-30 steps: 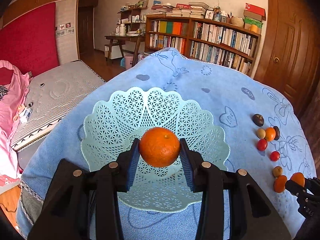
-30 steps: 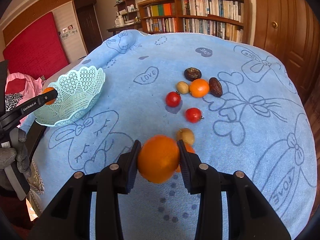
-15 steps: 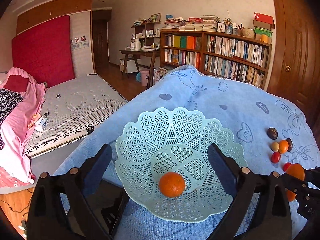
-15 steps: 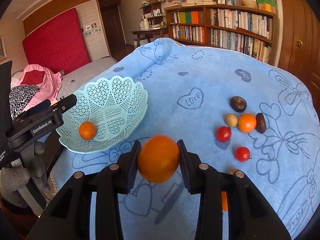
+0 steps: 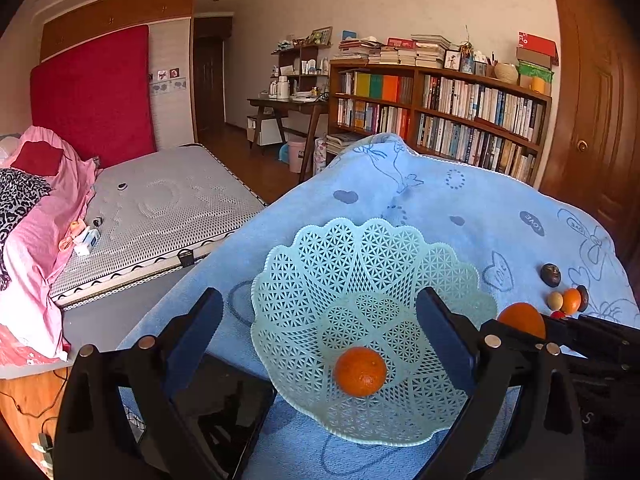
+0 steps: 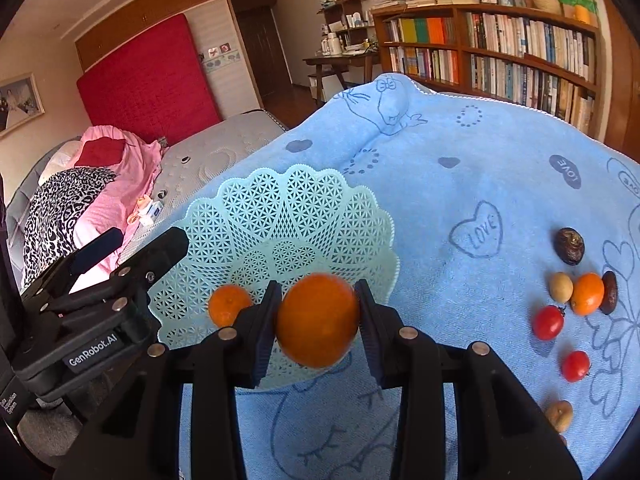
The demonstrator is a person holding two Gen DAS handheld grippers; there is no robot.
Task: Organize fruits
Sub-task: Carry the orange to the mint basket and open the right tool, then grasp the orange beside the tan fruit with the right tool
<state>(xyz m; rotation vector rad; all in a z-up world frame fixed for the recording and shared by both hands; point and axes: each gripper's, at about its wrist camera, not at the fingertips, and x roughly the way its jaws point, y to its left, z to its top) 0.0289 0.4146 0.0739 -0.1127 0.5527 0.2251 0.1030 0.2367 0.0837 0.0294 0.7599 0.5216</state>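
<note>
A pale green lattice basket [image 5: 372, 264] [image 6: 288, 208] stands on the blue towel-covered table, with one small orange [image 5: 360, 371] [image 6: 229, 305] lying in its bottom. My left gripper [image 5: 320, 344] is open, its fingers spread wide over the basket's near rim with nothing between them. My right gripper [image 6: 318, 316] is shut on a larger orange [image 6: 318, 320] [image 5: 520, 319] and holds it just above the basket's near right rim. More fruit lies at the right: a small orange [image 6: 587, 294], two red tomatoes [image 6: 548, 322], brown and tan pieces.
The blue towel [image 6: 460, 184] hangs over the table's edges. A bed with pink bedding [image 5: 40, 216] lies to the left below the table. A bookshelf [image 5: 440, 108] and a wooden door [image 5: 592, 120] stand behind.
My left gripper let its orange go into the basket, opened wide and drew back. My right gripper carried the larger orange leftward from the fruit pile to the basket's rim.
</note>
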